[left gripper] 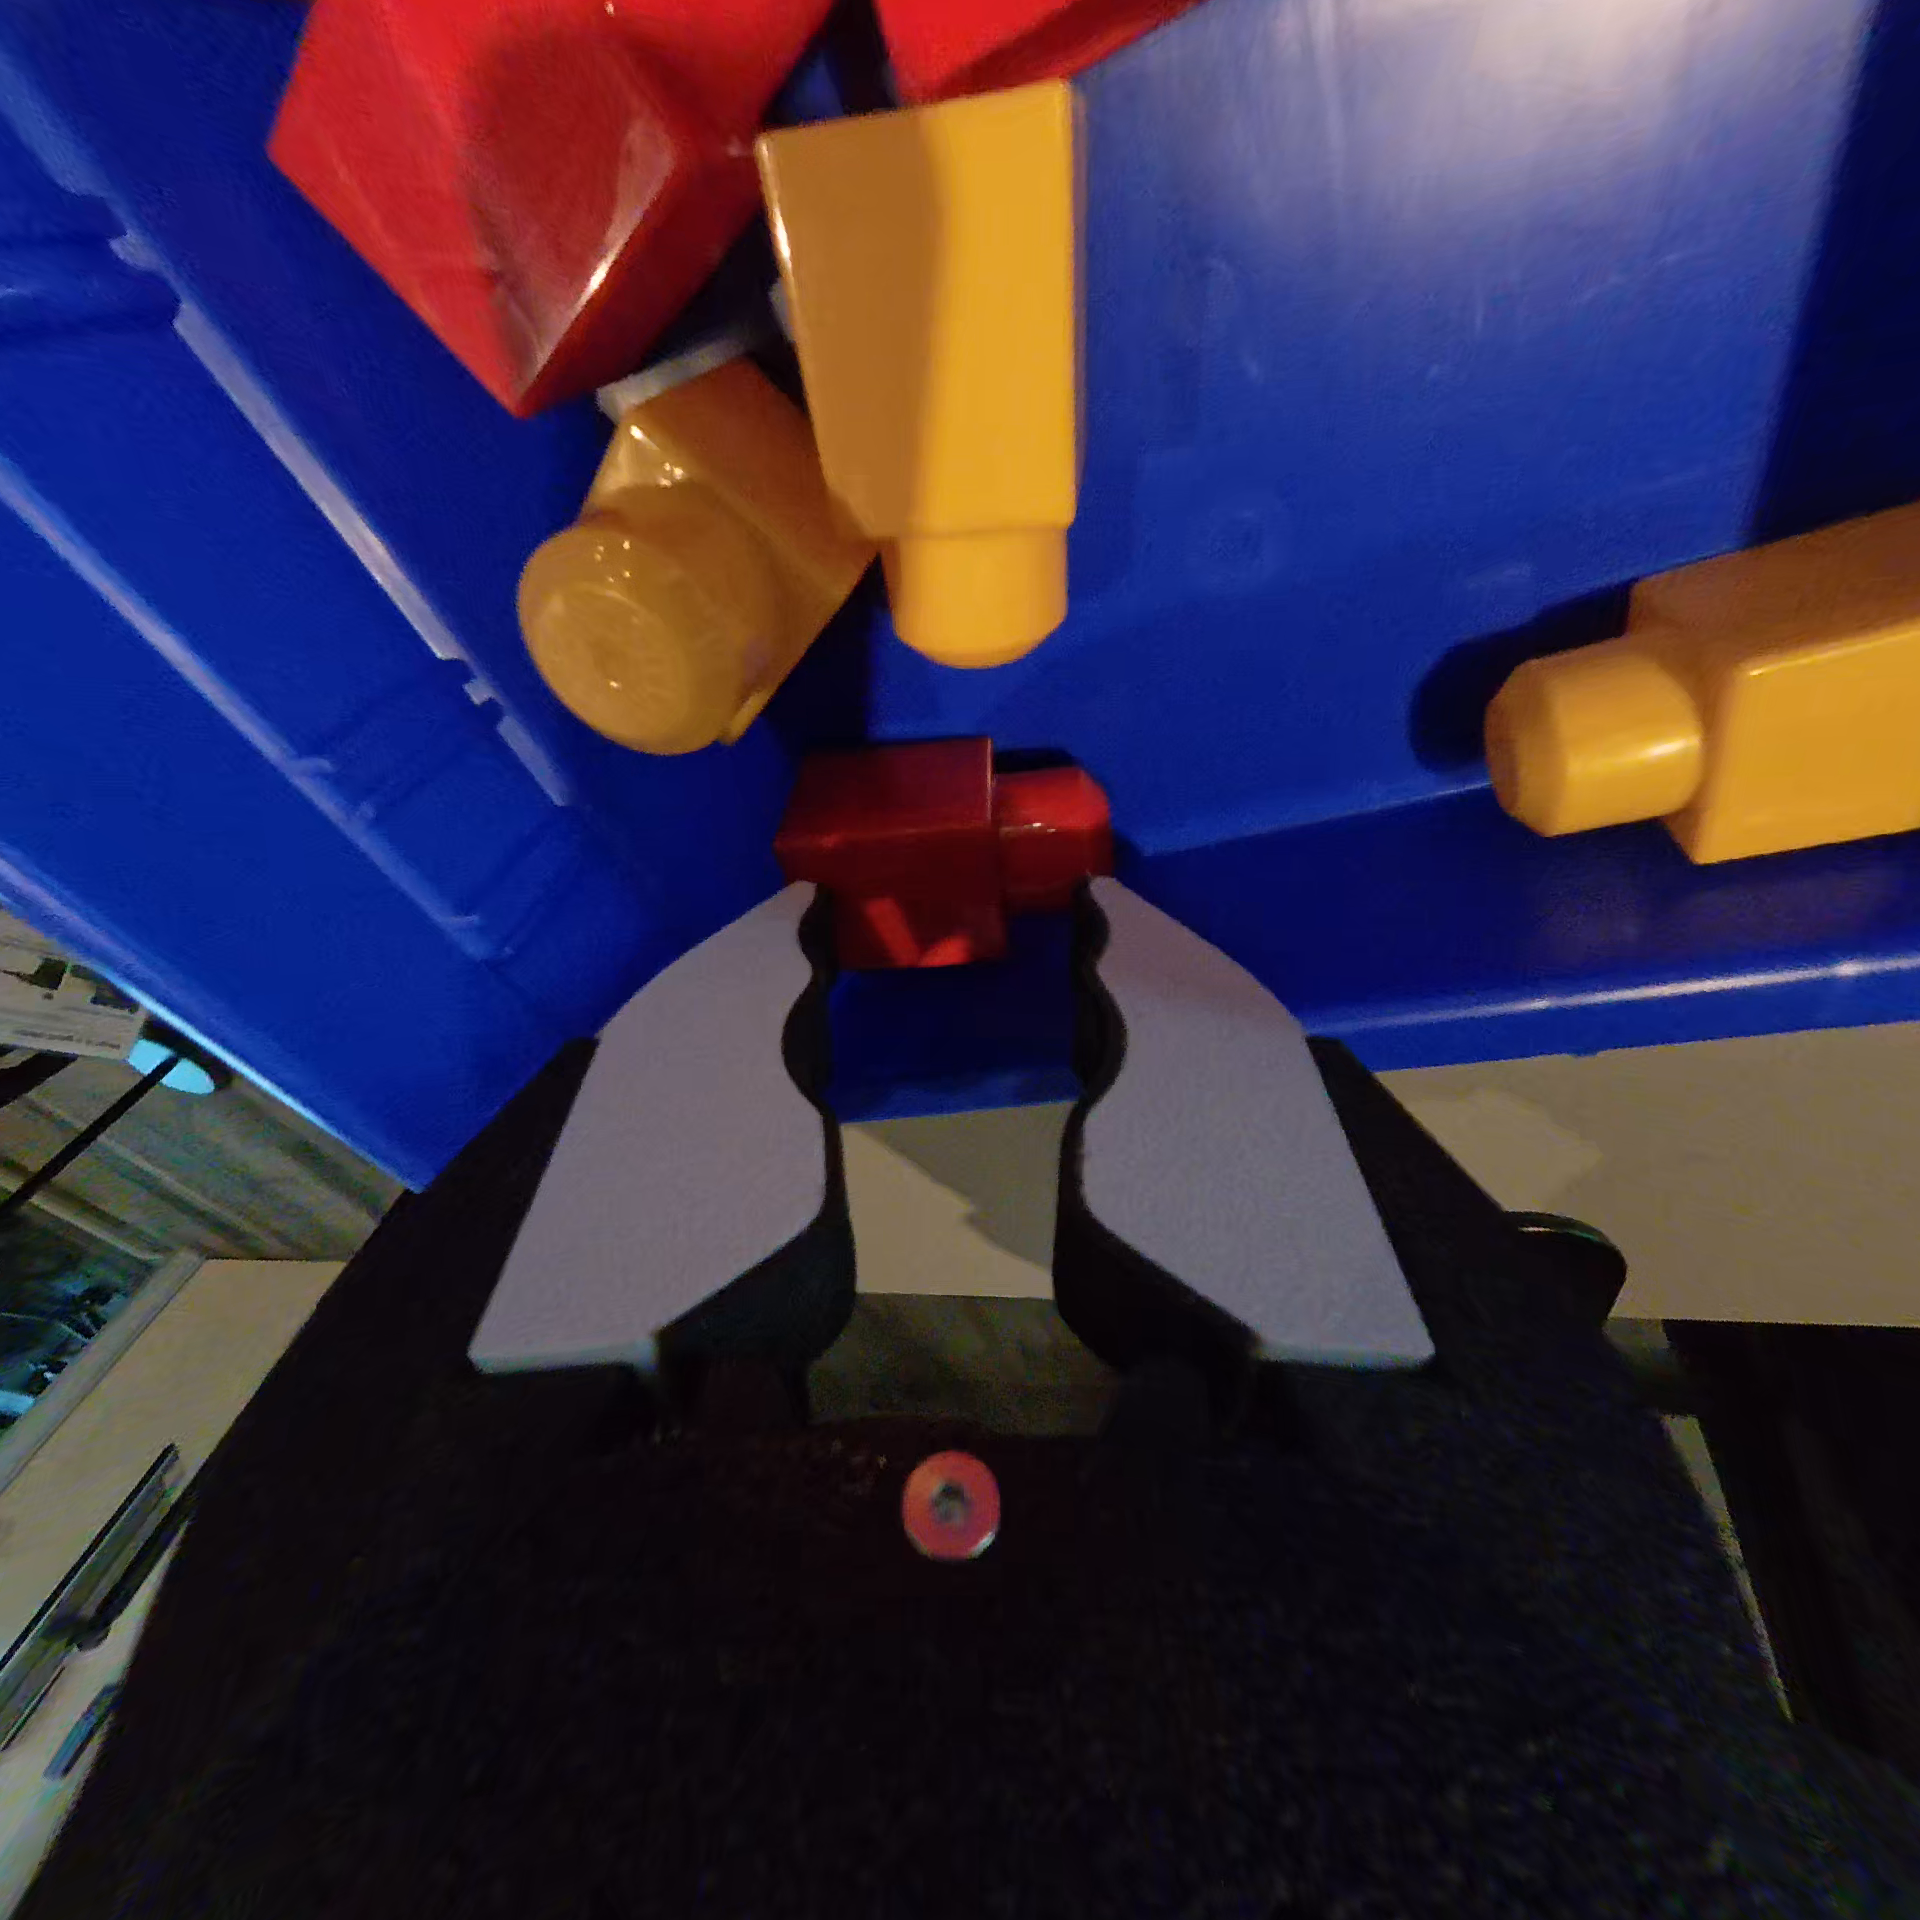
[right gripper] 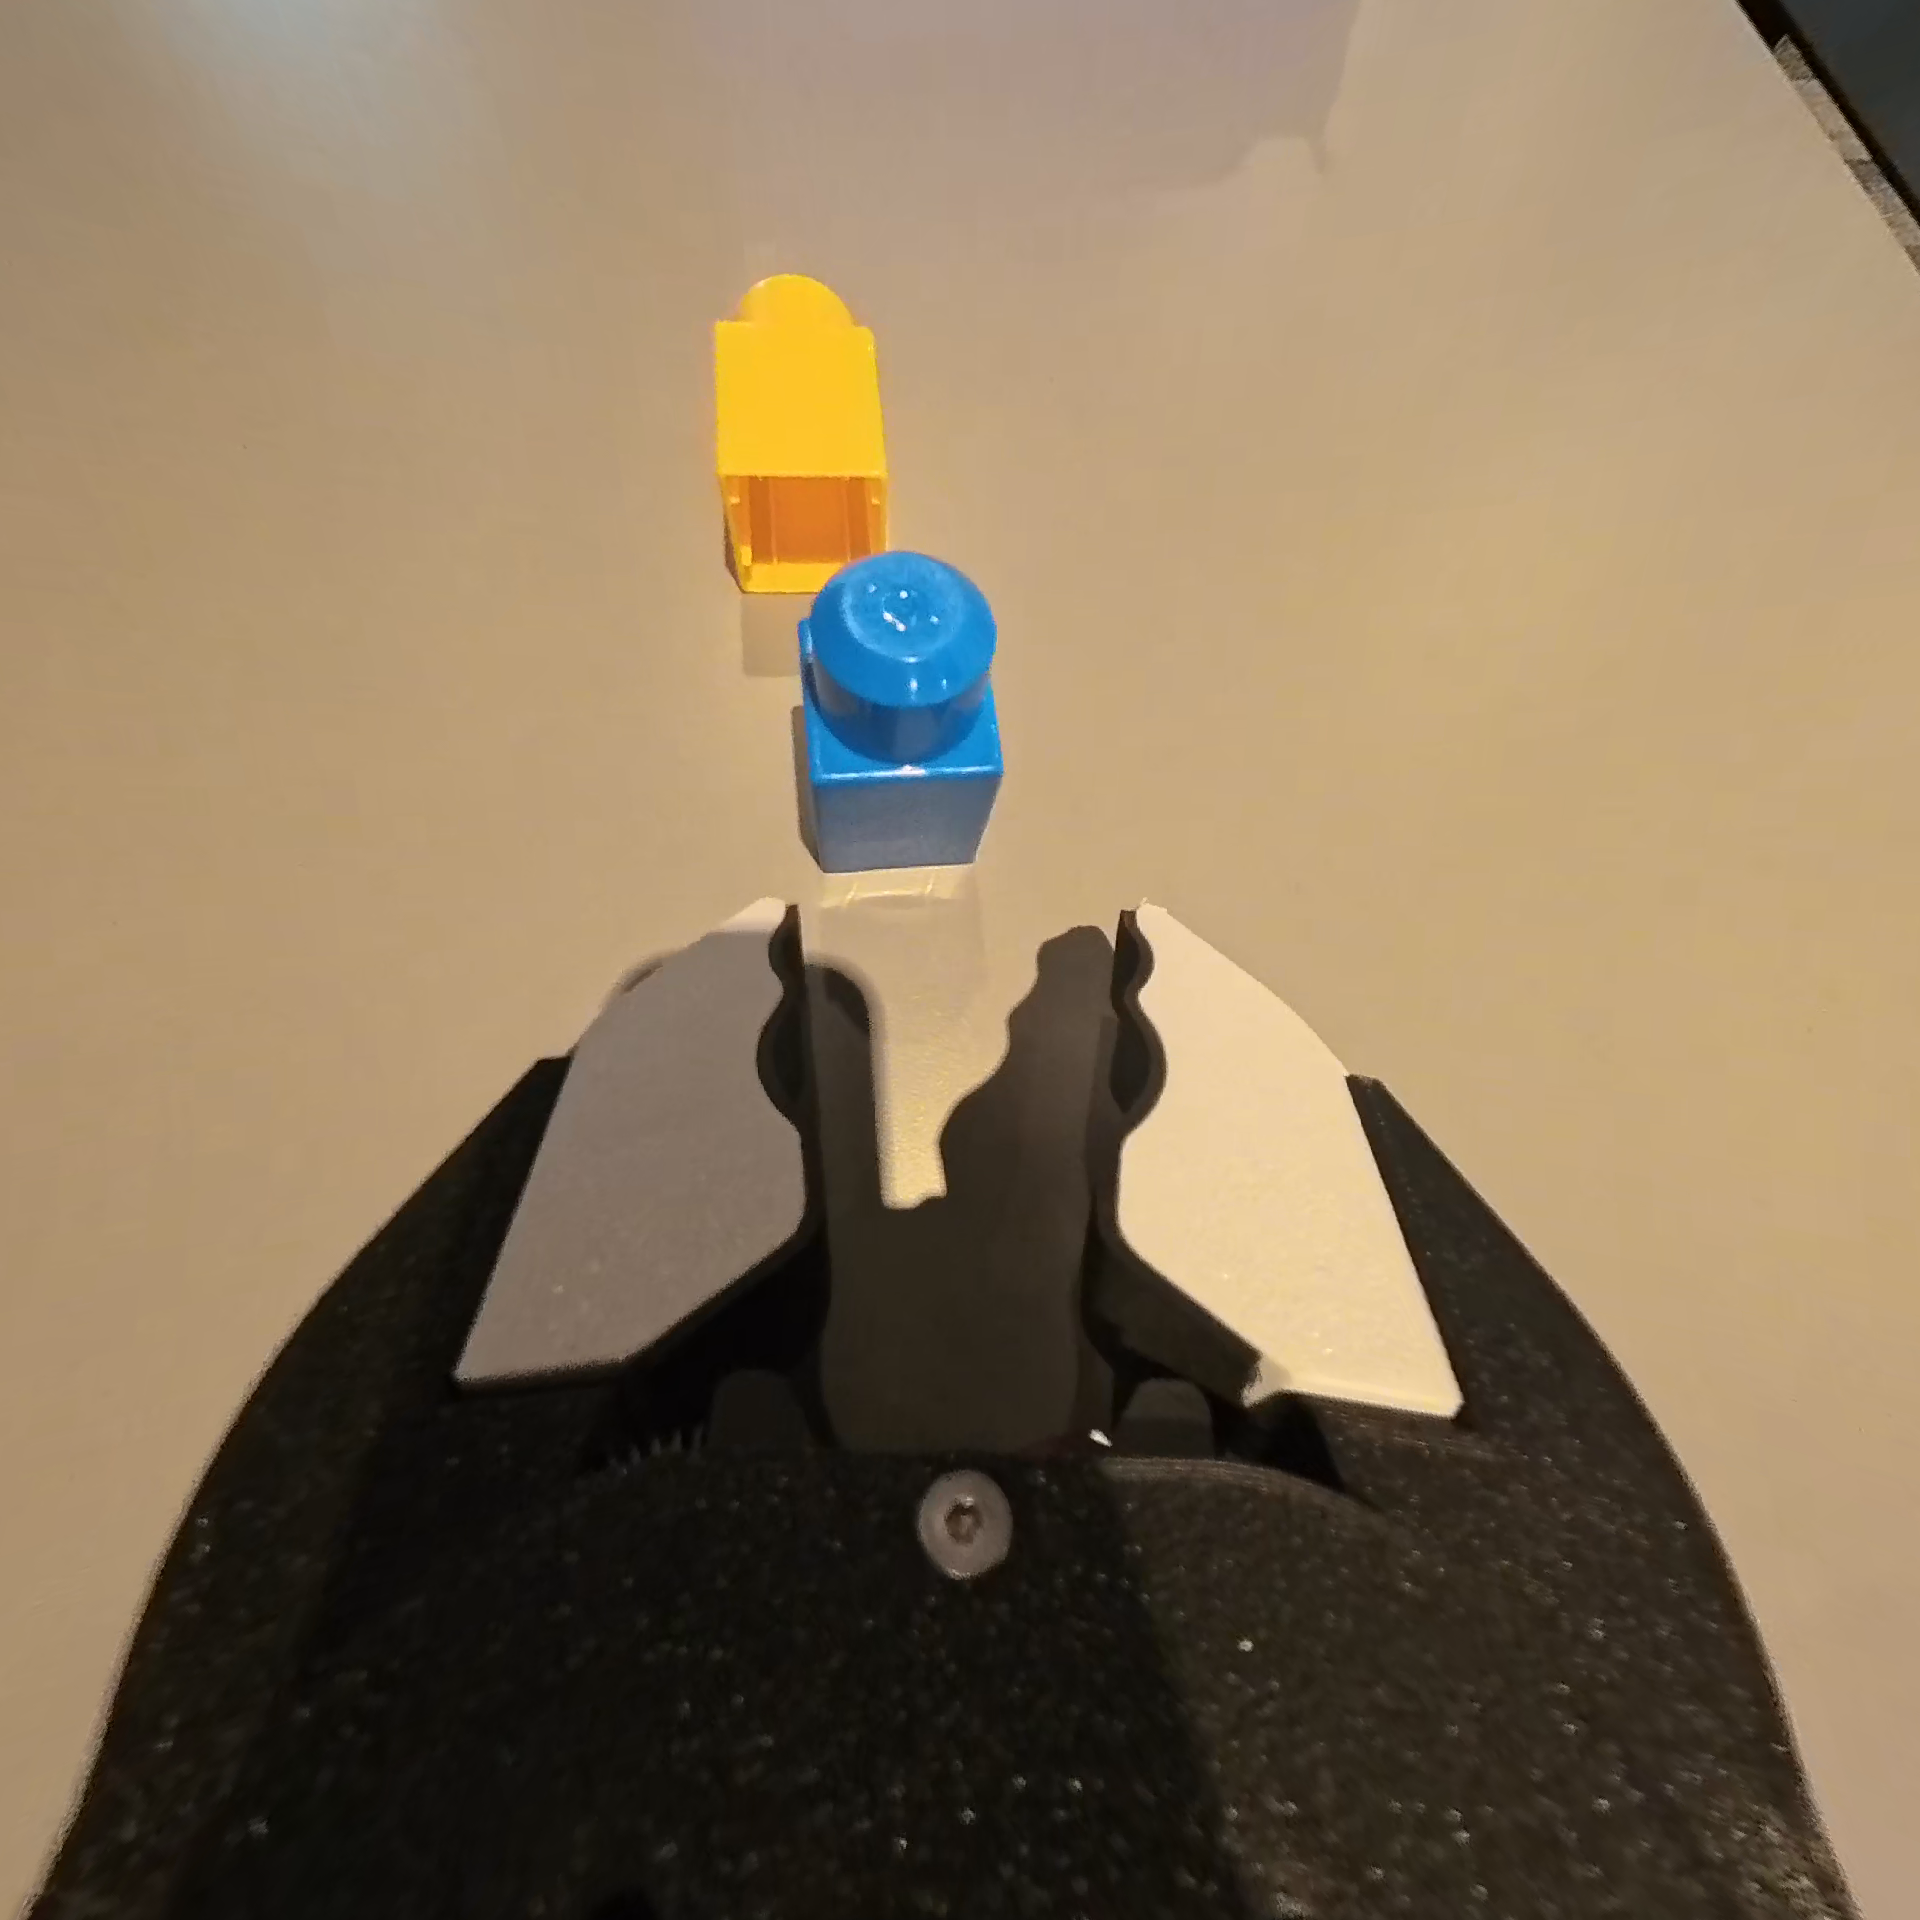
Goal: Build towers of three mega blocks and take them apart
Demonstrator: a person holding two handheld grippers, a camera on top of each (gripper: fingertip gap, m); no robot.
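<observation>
Left wrist view: blue bin [left gripper: 1351, 416] served as landmark. Against its left inner wall, a large red block [left gripper: 499, 197]; right of that, two yellow blocks [left gripper: 935, 343] overlapping near its middle; below them, a small dark red block [left gripper: 914, 852] pinched between the tips of the left gripper [left gripper: 945, 914]; at the bin's right edge, another yellow block [left gripper: 1714, 707] lying sideways. Right wrist view: on the beige table [right gripper: 312, 520], a toppled yellow block [right gripper: 800, 416], hollow end facing the camera; just nearer, an upright blue block [right gripper: 899, 727]; right gripper [right gripper: 956, 914] spread wide and empty just short of it
</observation>
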